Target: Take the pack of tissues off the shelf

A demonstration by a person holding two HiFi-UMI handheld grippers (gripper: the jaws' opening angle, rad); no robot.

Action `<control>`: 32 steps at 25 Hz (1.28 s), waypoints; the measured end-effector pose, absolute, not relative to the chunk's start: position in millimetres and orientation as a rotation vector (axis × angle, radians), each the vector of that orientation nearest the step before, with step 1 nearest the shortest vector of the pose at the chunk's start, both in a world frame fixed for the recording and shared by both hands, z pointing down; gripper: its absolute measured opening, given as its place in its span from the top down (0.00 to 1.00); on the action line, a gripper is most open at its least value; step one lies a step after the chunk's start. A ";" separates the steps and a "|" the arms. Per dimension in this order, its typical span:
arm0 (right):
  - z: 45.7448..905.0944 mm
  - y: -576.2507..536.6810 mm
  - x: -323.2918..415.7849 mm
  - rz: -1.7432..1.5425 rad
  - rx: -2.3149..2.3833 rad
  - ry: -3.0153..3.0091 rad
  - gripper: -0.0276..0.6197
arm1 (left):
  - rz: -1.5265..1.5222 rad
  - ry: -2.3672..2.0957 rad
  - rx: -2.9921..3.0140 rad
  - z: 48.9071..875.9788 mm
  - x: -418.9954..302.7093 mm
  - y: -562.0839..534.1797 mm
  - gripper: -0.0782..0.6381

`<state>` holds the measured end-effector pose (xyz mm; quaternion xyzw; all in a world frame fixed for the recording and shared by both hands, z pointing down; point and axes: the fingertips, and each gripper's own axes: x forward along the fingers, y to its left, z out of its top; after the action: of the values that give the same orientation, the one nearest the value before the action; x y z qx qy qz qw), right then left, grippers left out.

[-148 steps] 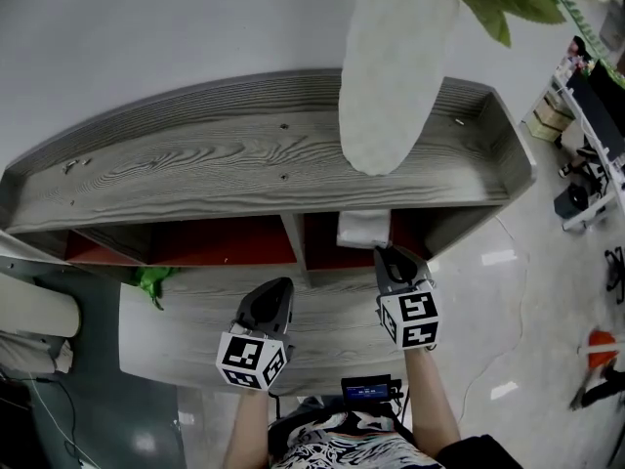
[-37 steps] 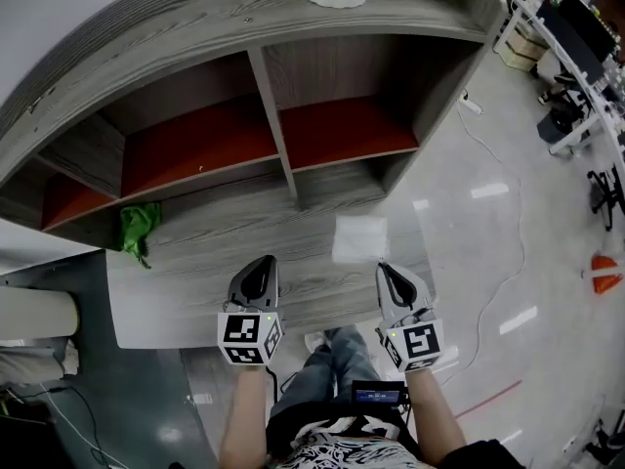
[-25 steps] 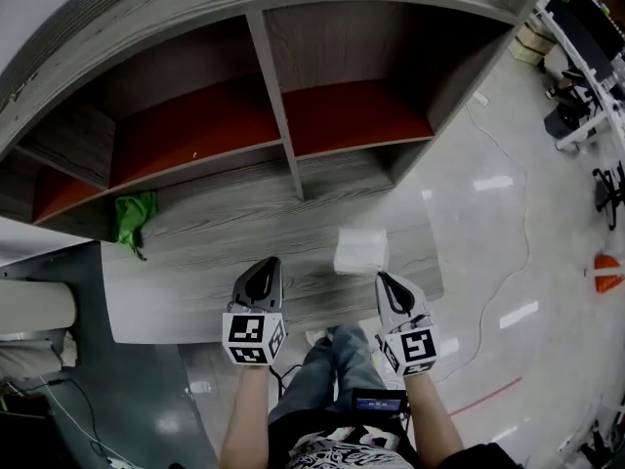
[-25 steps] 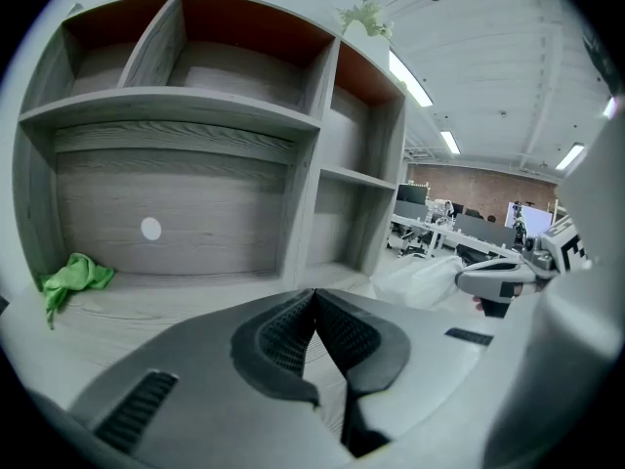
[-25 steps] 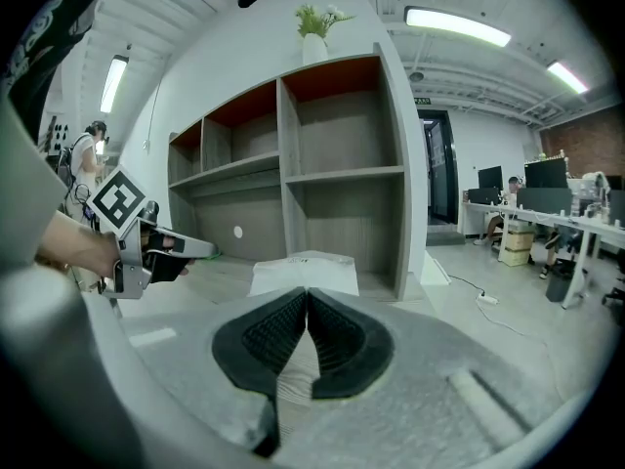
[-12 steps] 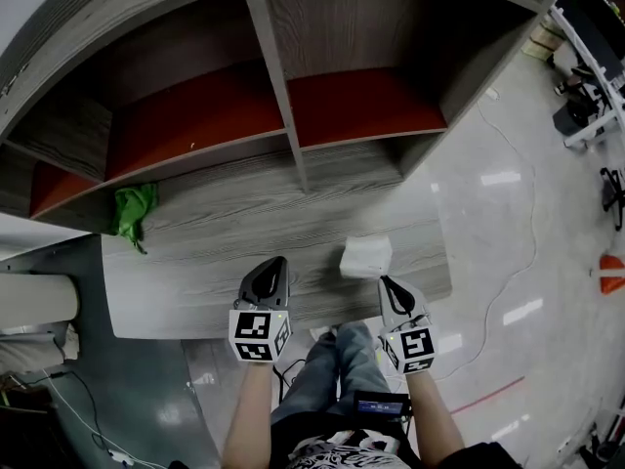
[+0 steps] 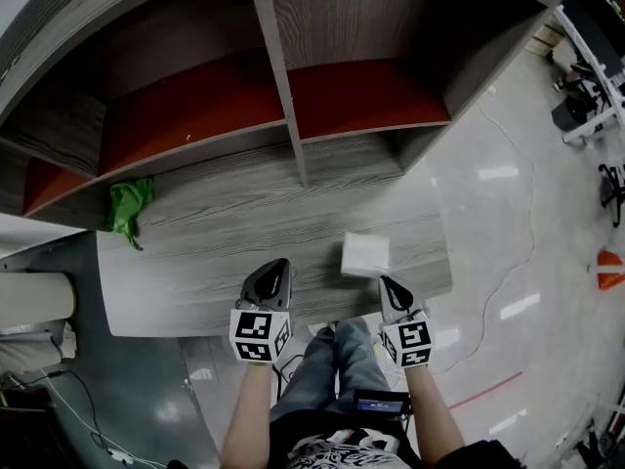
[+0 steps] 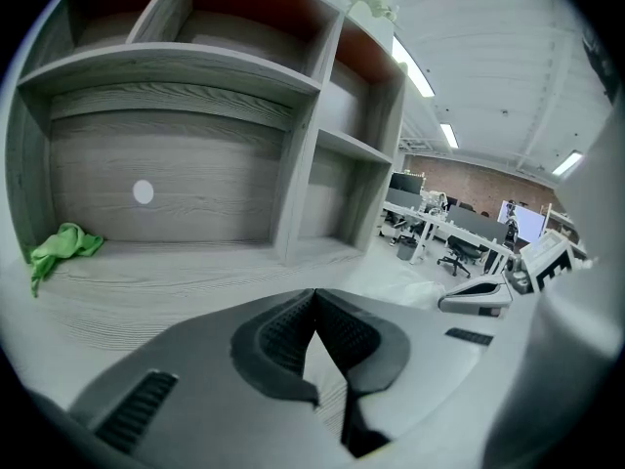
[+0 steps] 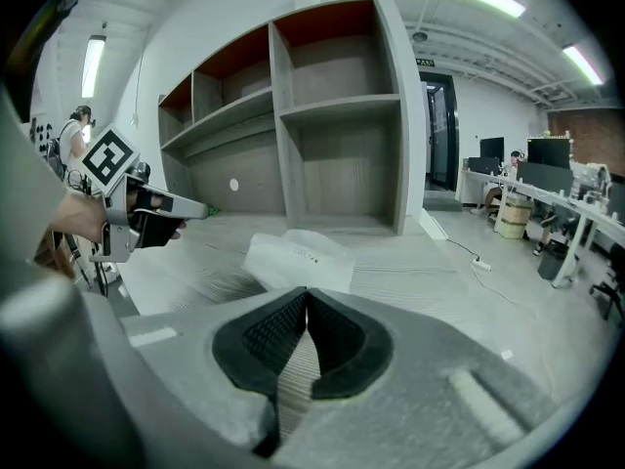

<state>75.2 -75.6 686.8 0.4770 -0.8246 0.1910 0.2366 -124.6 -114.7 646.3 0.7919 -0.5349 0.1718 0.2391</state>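
A tall grey wood-grain shelving unit with red-brown boards (image 7: 281,76) is filling the upper head view, its top running out of frame and its far-left compartment sinking into shadow. Below it a low grey wood-grain base board (image 7: 215,242) is jutting forward over the glossy pale floor (image 7: 508,223). The task's thing, a white soft-wrapped pack of tissues (image 7: 365,254), is lying flat on that board, off the shelves, in front of the right-hand compartment and near the board's front right corner. In the right gripper view the pack (image 9: 298,259) is showing a line of print too small to read. The right gripper (image 7: 388,282) is hovering just short of the pack, not touching it. Its fingers are meeting at the tips (image 9: 307,293) with nothing between them, only board grain showing through the wedge behind. The left gripper (image 7: 280,262) is hanging over the board's front edge, well apart from the pack. Its fingers are likewise pressing together at the tips (image 8: 314,292), holding nothing. A crumpled green cloth (image 7: 127,203) is sitting at the board's left end against the unit. Office desks and chairs (image 7: 596,57) are being clipped by the right edge, hard to make out.
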 end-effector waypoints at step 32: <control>642.9 -83.8 76.4 0.529 1.408 -2.225 0.86 | 0.382 -1.429 2.199 610.0 -111.1 -120.8 0.88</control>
<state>76.4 -83.8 642.9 0.5107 -0.8071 0.1918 0.2260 -111.1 -120.8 610.0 0.8049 -0.5229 0.1398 0.2432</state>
